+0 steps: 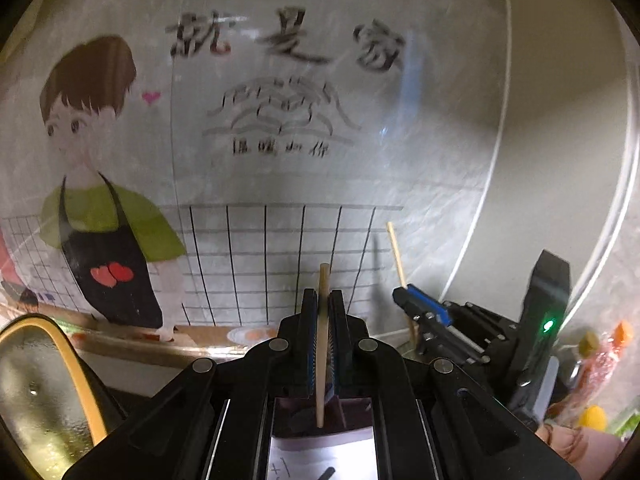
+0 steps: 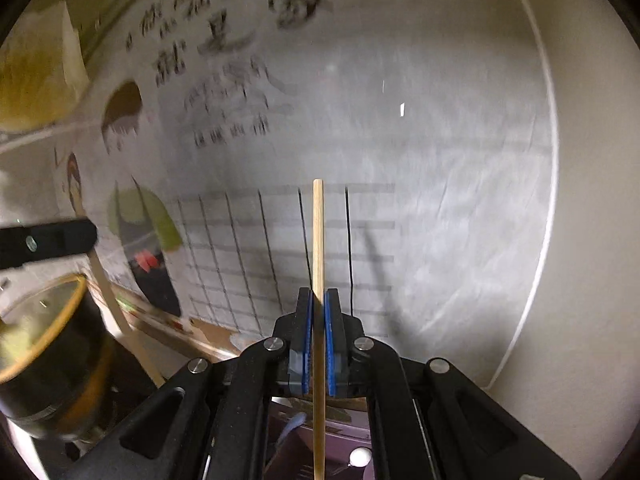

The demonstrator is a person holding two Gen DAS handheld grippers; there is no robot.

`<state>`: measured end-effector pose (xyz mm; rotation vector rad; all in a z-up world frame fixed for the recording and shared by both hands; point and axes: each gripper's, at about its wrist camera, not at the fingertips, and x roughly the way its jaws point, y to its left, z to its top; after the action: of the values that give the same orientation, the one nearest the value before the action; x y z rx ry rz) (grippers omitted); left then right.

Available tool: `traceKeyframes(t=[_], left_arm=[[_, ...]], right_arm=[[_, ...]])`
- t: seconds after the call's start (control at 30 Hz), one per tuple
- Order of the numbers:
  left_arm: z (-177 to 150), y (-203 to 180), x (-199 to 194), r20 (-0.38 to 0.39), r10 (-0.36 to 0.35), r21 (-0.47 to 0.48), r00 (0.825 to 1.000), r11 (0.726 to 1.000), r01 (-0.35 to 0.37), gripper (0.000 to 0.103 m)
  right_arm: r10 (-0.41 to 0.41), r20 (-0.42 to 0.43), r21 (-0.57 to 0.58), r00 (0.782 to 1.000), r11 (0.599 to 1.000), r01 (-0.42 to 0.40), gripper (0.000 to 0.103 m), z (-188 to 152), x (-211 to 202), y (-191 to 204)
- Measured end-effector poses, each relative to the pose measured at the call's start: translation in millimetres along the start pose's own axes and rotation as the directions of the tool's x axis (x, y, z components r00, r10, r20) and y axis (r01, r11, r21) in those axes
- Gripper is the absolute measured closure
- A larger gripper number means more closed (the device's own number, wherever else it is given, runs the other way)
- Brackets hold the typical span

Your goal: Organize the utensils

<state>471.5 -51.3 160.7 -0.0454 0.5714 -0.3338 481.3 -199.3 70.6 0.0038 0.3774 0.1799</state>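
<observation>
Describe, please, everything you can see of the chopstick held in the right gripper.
The chopstick is a thin, straight, pale stick that looks like wood or bamboo, with a blunt, flat-cut tip. It is clamped between the blue pads of the right gripper, which is shut on it. It runs along the fingers and sticks out well past them toward the illustrated wall poster. Its rear part runs back under the gripper, out of frame. Nothing else touches it.

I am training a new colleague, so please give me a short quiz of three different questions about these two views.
1. True or false: the left gripper is open.
2. What does the right gripper hold?
A. a spoon
B. a chopstick
C. nothing
3. Fill in: the figure on the wall poster wears a black ____.

Key:
1. False; it is shut on a chopstick.
2. B, a second chopstick.
3. apron.
</observation>
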Motion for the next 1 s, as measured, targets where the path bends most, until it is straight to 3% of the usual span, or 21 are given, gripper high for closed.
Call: traceKeyframes(t=[0.23, 0.4, 0.67, 0.8, 0.87, 0.9, 1.0], left_arm=[[-22, 8, 35, -0.056, 0.046, 0.005, 0.997, 0.999, -0.046, 0.097], [-42, 17, 56, -0.126, 0.039, -0.036, 0.991, 0.998, -0.044, 0.097], [-65, 28, 65, -0.181, 0.041, -0.087, 0.983, 0.995, -0.057, 0.095], [-73, 30, 51, -0.185, 0.043, -0.109, 0.982, 0.992, -0.064, 0.095], [-77, 29, 39, -0.176, 0.045, -0.111, 0.983, 0.992, -0.065, 0.094], [-80, 27, 33, -0.177, 0.043, -0.106, 0.983, 0.992, -0.063, 0.093], [-93, 19, 15, -0.185, 0.054, -0.061, 0.981, 0.996, -0.066, 0.06]], right_arm=[[-0.028, -0.064, 0.021, 0.998, 0.999, 0.029, 0.098, -46, 41, -5], [-0.006, -0.11, 0.034, 0.994, 0.999, 0.01, 0.098, -67, 55, -9], [0.031, -0.199, 0.034, 0.98, 0.999, -0.025, 0.096, -95, 39, -11], [0.048, -0.246, 0.022, 0.968, 0.999, -0.044, 0.086, -101, 14, -9], [0.058, -0.278, -0.005, 0.959, 0.998, -0.061, 0.086, -103, 1, -3], [0.062, -0.299, -0.024, 0.952, 0.997, -0.073, 0.086, -105, -7, 0], [0.064, -0.352, -0.09, 0.934, 0.991, -0.102, 0.079, -115, -30, 13]])
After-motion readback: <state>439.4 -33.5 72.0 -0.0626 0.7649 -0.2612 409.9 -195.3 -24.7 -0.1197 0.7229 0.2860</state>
